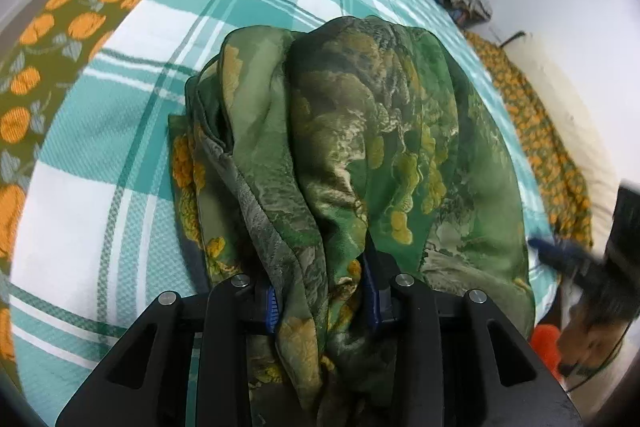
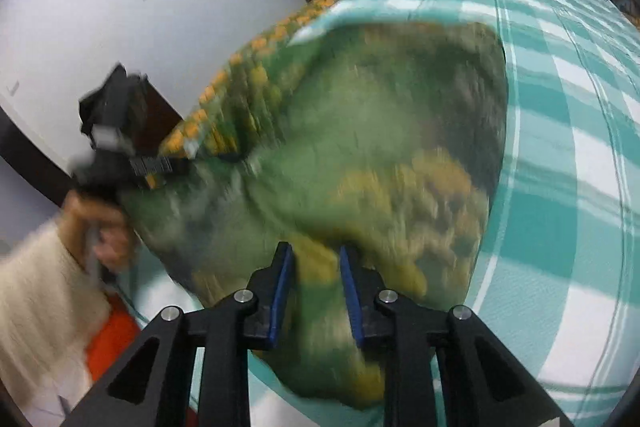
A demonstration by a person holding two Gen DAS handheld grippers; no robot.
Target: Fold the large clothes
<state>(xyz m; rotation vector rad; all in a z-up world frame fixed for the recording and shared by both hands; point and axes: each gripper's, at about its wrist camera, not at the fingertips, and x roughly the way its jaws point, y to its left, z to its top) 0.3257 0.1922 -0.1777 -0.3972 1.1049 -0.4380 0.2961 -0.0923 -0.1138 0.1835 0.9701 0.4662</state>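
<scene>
In the left wrist view the garment (image 1: pixel 360 147) fills the centre of the frame, lying on the blanket (image 1: pixel 120 187) that spreads over the bed. Its near end is bunched between the fingers of the left gripper (image 1: pixel 324 303) at the bottom centre. A patterned bedsheet (image 1: pixel 60 39) shows along the upper left edge, beyond the blanket. The right gripper (image 1: pixel 580 263) sits at the right edge, beside the garment.

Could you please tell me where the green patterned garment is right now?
The green patterned garment lies bunched on the teal checked bedspread, filling the middle of both wrist views, gripped by the left gripper and right gripper.
</scene>
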